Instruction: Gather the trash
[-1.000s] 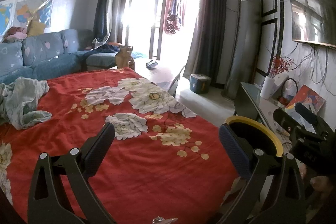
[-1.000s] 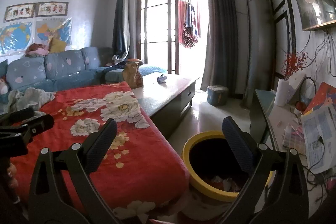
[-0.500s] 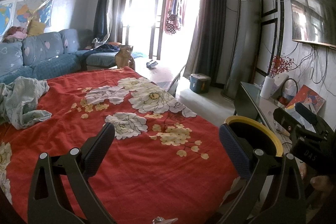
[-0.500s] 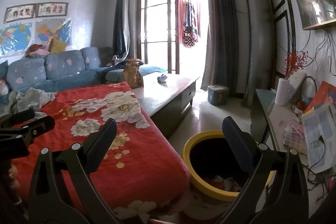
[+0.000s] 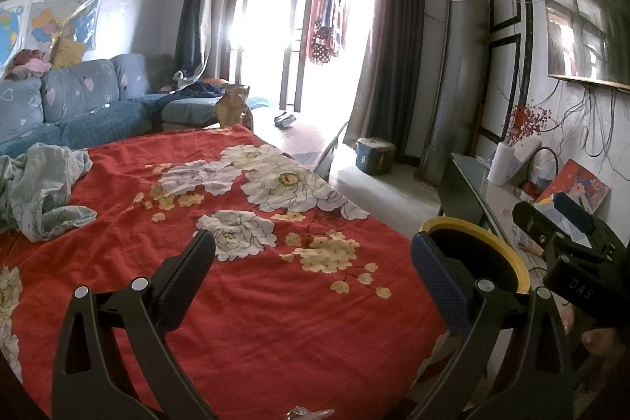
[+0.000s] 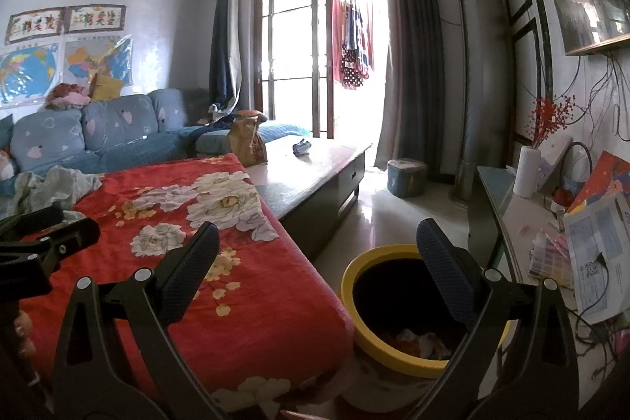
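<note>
Both claws spread wide and empty over a red flowered blanket beside a yellow bin.

Left wrist view: the left gripper (image 5: 313, 272) hangs above the blanket (image 5: 252, 306), fingers apart, holding nothing; the bin (image 5: 486, 243) shows past its right finger.
Right wrist view: the right gripper (image 6: 318, 264) is likewise spread and empty, with crumpled trash (image 6: 423, 341) lying inside the bin (image 6: 350, 296), just beside the blanket's edge.

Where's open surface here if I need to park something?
The red floral blanket is bare ahead of the left gripper, bordered by crumpled grey cloth on its left. The coffee table is mostly bare beyond the paper bag. The right-hand counter is crowded with papers.
</note>
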`<action>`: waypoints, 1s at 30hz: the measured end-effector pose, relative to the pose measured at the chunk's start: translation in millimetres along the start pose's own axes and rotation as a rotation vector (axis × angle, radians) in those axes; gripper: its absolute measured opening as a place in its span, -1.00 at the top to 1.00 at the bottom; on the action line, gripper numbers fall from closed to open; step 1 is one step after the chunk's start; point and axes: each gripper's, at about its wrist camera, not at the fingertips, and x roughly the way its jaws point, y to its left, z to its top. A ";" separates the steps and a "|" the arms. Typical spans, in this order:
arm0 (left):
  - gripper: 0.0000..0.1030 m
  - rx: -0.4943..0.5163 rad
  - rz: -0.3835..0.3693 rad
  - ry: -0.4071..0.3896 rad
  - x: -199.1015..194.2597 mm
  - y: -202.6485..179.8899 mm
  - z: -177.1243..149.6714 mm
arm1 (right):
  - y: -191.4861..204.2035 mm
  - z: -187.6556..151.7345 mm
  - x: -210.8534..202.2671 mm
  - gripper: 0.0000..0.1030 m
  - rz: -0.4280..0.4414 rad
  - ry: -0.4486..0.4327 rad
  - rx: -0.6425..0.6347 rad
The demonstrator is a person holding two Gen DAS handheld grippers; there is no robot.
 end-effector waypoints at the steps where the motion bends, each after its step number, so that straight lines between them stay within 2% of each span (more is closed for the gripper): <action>1: -0.87 -0.001 -0.002 0.001 -0.3 -1.2 0.1 | -0.5 0.3 -0.2 -0.79 0.000 0.000 0.000; 19: -0.87 -0.006 -0.009 0.014 0.3 -2.5 -1.4 | -4.4 2.2 2.4 -0.79 -0.004 0.012 0.018; 21: -0.87 -0.036 -0.011 0.038 2.4 4.7 -1.3 | -1.9 2.7 14.8 -0.79 0.003 0.054 0.039; 23: -0.88 -0.055 0.010 0.066 0.0 20.9 -1.6 | 10.1 7.0 34.4 -0.79 0.053 0.126 0.056; 26: -0.88 -0.096 0.106 0.094 -8.7 68.6 -2.8 | 52.6 16.0 57.8 -0.79 0.165 0.179 0.050; 28: -0.87 -0.154 0.280 0.127 -19.7 132.1 -7.6 | 99.0 20.2 73.7 -0.79 0.301 0.237 0.008; 30: -0.87 -0.218 0.451 0.179 -31.0 197.6 -15.4 | 166.1 20.8 88.6 -0.79 0.431 0.302 -0.051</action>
